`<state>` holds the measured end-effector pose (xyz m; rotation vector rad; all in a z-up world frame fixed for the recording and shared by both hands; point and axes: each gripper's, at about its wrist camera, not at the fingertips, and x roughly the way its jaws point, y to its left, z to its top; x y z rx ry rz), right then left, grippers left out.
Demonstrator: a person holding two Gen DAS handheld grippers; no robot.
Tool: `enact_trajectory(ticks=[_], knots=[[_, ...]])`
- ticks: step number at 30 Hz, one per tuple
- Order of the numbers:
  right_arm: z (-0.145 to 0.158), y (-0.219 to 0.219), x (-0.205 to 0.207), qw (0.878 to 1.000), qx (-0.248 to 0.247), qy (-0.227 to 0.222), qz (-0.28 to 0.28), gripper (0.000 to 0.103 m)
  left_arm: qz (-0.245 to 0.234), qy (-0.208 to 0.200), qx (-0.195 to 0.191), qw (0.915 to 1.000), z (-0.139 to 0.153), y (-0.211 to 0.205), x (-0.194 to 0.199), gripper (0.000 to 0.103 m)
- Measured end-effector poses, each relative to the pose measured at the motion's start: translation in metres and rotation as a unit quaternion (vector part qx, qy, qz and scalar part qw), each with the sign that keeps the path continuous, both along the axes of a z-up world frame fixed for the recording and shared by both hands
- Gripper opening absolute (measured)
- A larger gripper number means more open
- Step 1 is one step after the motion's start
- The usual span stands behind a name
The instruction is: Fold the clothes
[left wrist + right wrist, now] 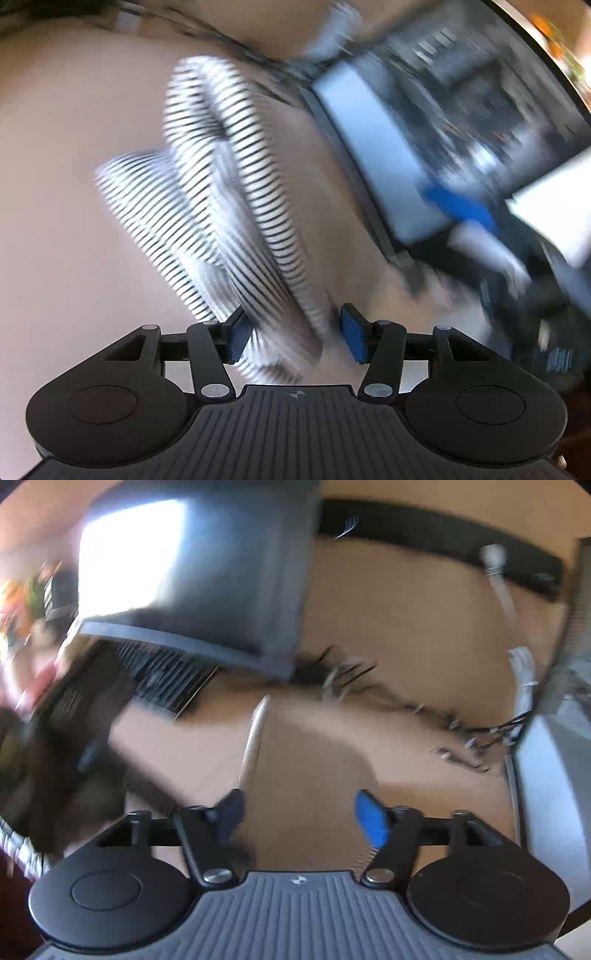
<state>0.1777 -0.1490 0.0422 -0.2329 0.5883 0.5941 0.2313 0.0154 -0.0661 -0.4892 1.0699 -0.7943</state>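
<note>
A black-and-white striped garment lies bunched in long folds on a pale beige surface in the left wrist view. My left gripper is open, its blue pads apart, and the near end of the garment lies between the fingers without being pinched. My right gripper is open and empty above a tan surface; no garment shows in the right wrist view. Both views are blurred by motion.
A dark-framed screen and dark equipment stand at the right of the left wrist view. In the right wrist view a dark monitor stands at upper left, tangled cables at right, and a black bar along the back.
</note>
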Motion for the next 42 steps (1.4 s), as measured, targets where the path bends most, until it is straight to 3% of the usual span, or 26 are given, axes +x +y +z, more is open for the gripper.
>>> enact_trajectory(ticks=[4, 9, 11, 12, 13, 16, 19, 22, 25, 28, 31, 33, 35, 36, 39, 42], knots=[[0.005, -0.009, 0.009, 1.000, 0.011, -0.008, -0.022, 0.080, -0.031, -0.048, 0.057, 0.9968, 0.016, -0.012, -0.014, 0.071], [-0.012, -0.010, -0.002, 0.999, -0.033, 0.001, -0.030, 0.080, 0.044, -0.046, 0.055, 0.9965, 0.029, 0.023, -0.007, 0.061], [-0.022, -0.006, -0.008, 0.998, -0.061, 0.000, -0.024, 0.069, 0.078, -0.071, 0.044, 0.9934, 0.042, 0.038, -0.005, 0.058], [-0.027, -0.001, -0.011, 0.997, -0.081, -0.004, -0.017, 0.048, 0.093, -0.088, 0.045, 0.9908, 0.049, 0.043, -0.003, 0.052], [-0.032, 0.003, -0.013, 0.995, -0.097, -0.005, -0.011, 0.039, 0.099, -0.111, 0.061, 0.9870, 0.056, 0.044, -0.001, 0.050], [-0.040, 0.012, -0.018, 0.993, -0.114, -0.008, 0.008, 0.039, 0.109, -0.156, 0.130, 0.9730, 0.063, 0.043, 0.008, 0.053], [-0.049, 0.024, -0.016, 0.990, -0.138, -0.022, 0.018, 0.039, 0.167, -0.113, 0.162, 0.9659, 0.048, 0.055, 0.023, 0.053], [-0.052, 0.025, -0.012, 0.990, -0.142, -0.023, 0.013, 0.038, 0.212, -0.053, 0.165, 0.9618, 0.030, 0.074, 0.027, 0.051], [-0.051, 0.019, -0.010, 0.991, -0.132, -0.013, 0.013, 0.039, 0.186, -0.033, 0.127, 0.9738, 0.024, 0.079, 0.016, 0.059], [-0.050, 0.020, -0.016, 0.991, -0.132, -0.010, 0.034, 0.039, 0.125, -0.047, 0.089, 0.9871, 0.027, 0.070, 0.002, 0.061], [-0.057, 0.023, -0.017, 0.984, -0.171, -0.025, 0.036, 0.038, 0.078, -0.049, 0.065, 0.9936, 0.029, 0.050, -0.007, 0.057], [-0.058, 0.015, -0.011, 0.985, -0.172, -0.017, 0.023, 0.036, 0.049, -0.057, 0.065, 0.9951, 0.030, 0.032, -0.011, 0.051], [-0.052, 0.002, -0.003, 0.989, -0.148, 0.003, 0.006, 0.014, 0.021, -0.064, 0.066, 0.9955, 0.031, 0.012, -0.015, 0.046], [-0.048, -0.004, -0.001, 0.991, -0.137, 0.009, -0.003, 0.010, 0.011, -0.066, 0.066, 0.9956, 0.030, 0.003, -0.014, 0.043], [-0.031, -0.018, 0.005, 0.996, -0.077, 0.037, -0.014, 0.009, -0.014, -0.072, 0.065, 0.9951, 0.023, -0.020, -0.010, 0.035], [-0.007, -0.021, 0.007, 0.998, 0.007, 0.068, -0.003, 0.009, -0.028, -0.060, 0.066, 0.9956, 0.010, -0.036, 0.000, 0.035]])
